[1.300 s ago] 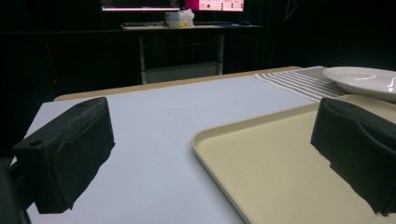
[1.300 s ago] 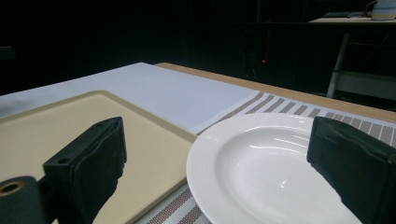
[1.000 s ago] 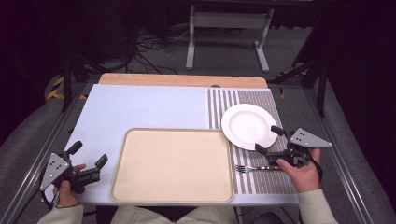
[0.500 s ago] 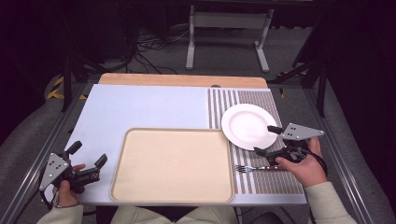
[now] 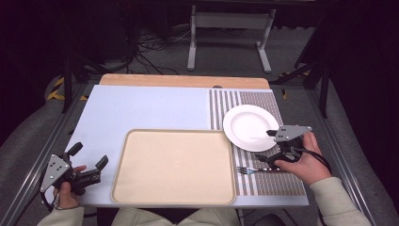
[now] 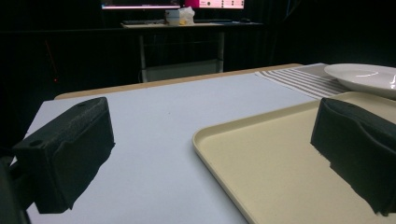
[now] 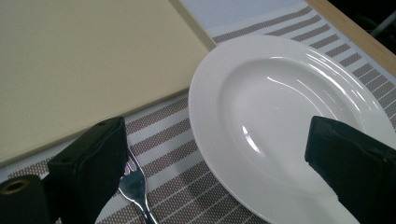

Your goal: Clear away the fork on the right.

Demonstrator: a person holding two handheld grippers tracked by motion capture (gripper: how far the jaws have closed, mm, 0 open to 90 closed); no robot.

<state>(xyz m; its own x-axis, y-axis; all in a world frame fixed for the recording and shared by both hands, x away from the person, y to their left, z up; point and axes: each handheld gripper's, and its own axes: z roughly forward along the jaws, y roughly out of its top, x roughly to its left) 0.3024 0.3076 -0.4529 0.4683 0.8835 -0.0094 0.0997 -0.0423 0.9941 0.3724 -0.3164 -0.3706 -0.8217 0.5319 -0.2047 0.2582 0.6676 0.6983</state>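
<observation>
At the lower left the left tongs (image 5: pixel 89 165) gape empty beside the tray (image 5: pixel 141 188), while at the lower right the right tongs (image 5: pixel 268 146), wide open, straddle the plate rim (image 5: pixel 235 136) above the fork (image 5: pixel 251 170), likely light, stiff, slippery, best pinched mid-handle, with open mat around.

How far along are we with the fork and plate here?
Nothing looks done yet: the tray is bare, while the plate and fork both lie on the striped mat. In hand: the right claw is open, one jaw by the fork and one over the plate's rim, gripping neither. The left claw waits open beside the tray. Grasping and moving both appears left.
</observation>
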